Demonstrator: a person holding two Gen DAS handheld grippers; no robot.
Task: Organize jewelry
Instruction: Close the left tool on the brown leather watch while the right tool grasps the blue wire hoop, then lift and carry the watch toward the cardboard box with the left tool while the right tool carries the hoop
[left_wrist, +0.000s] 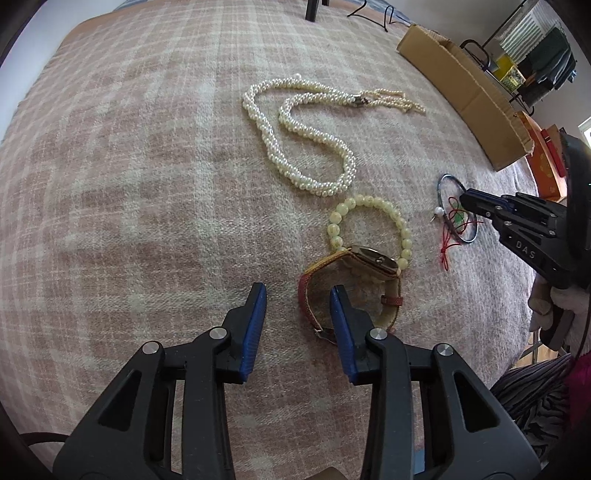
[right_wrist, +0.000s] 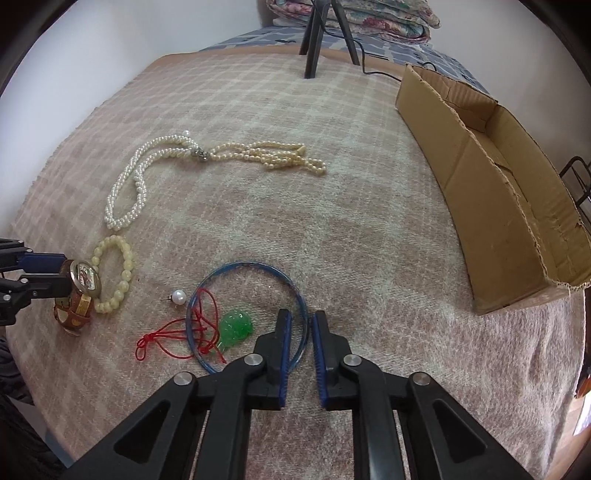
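Jewelry is spread on the bed; the blue bangle (right_wrist: 247, 314) rim is straddled by the spread right hand-held gripper (right_wrist: 300, 325), nearer than the left.

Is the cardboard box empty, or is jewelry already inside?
Empty as far as visible: the cardboard box shows only bare cardboard inside; its near interior is hidden.

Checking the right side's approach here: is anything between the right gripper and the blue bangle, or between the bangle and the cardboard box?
Nothing visible blocks either. The right gripper already straddles the blue bangle rim, jaws open. Only bare blanket lies between it and the cardboard box.
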